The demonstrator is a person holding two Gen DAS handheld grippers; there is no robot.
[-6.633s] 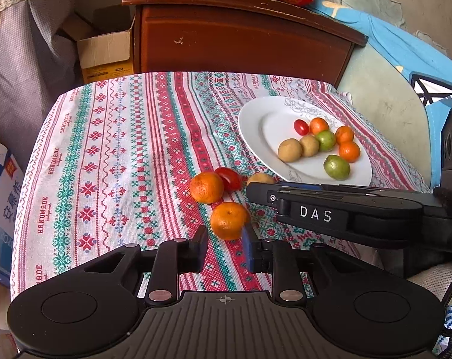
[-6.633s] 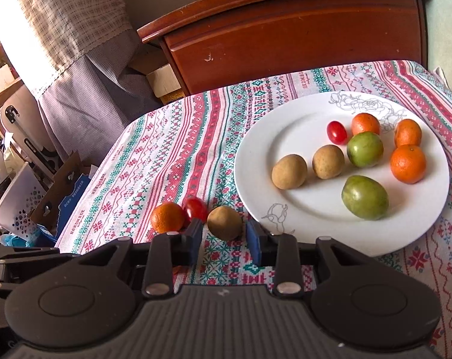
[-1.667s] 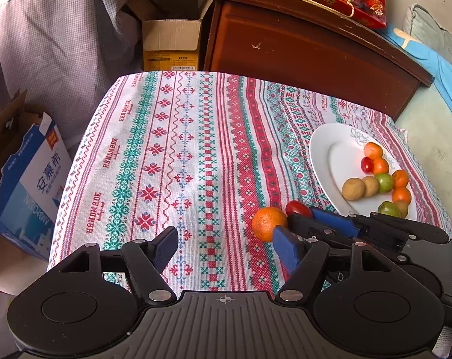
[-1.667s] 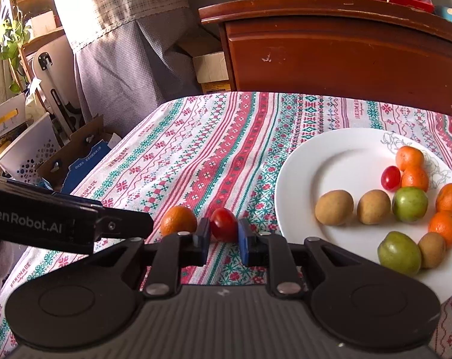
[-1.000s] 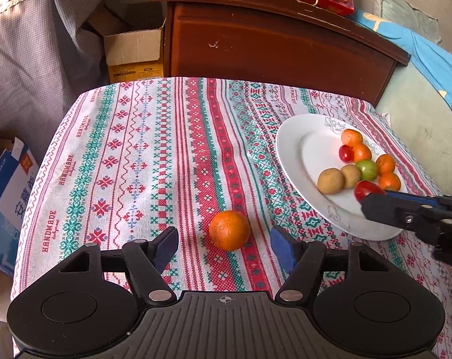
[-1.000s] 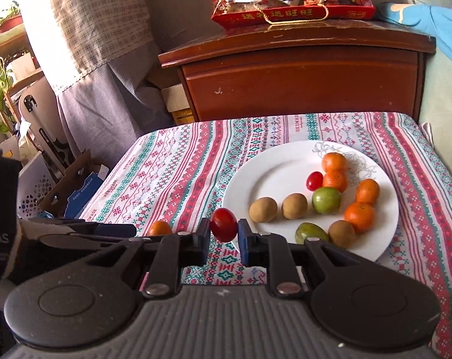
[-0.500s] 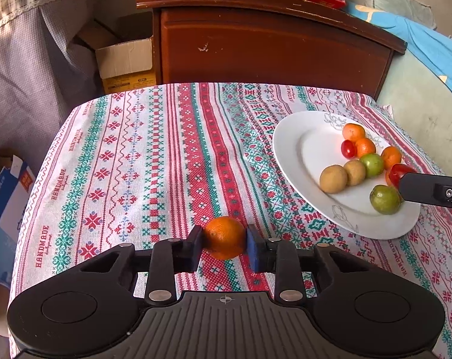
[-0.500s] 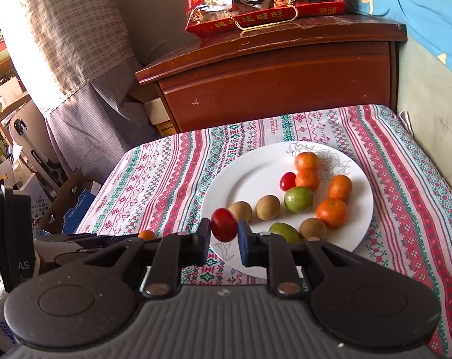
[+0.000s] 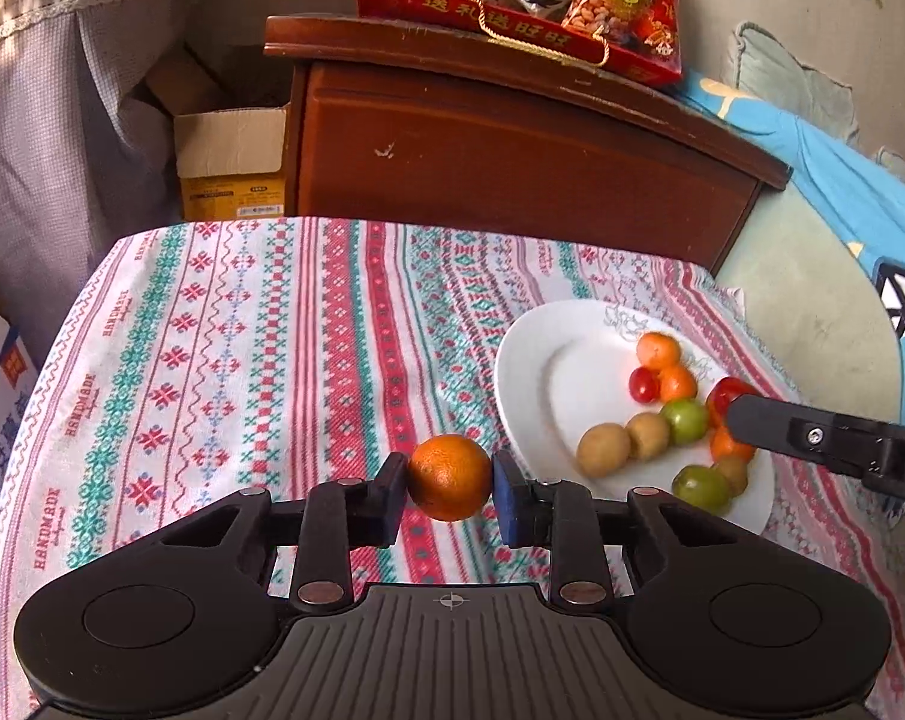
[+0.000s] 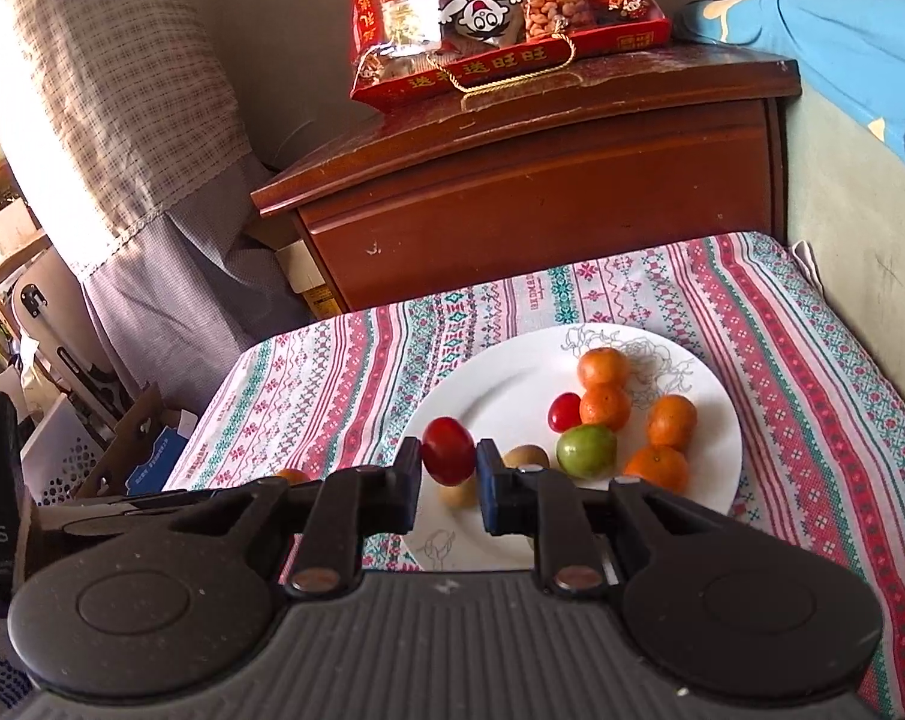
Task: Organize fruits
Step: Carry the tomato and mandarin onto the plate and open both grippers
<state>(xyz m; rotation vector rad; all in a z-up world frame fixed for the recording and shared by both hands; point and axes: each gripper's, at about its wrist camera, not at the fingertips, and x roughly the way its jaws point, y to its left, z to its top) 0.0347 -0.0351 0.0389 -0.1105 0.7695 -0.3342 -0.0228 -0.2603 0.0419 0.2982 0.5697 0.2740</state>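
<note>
My left gripper (image 9: 449,489) is shut on an orange mandarin (image 9: 449,477), held just above the patterned tablecloth (image 9: 242,360), left of the white plate (image 9: 530,360). My right gripper (image 10: 449,468) is shut on a red cherry tomato (image 10: 448,450) and hangs over the near part of the white plate (image 10: 500,390); in the left wrist view it reaches in from the right with the tomato (image 9: 725,393) at its tip. On the plate lie several mandarins, two green fruits, brown kiwis and another cherry tomato (image 10: 564,411).
A dark wooden cabinet (image 9: 512,162) stands behind the table with a red snack bag (image 9: 524,0) on top. A cardboard box (image 9: 230,162) sits to its left, a curtain (image 10: 122,120) and more boxes lie off the table's left edge, a blue cushion (image 9: 842,180) at right.
The left jaws closed on the mandarin, which now hangs slightly higher above the cloth. The right gripper carried the tomato further over the plate's fruits.
</note>
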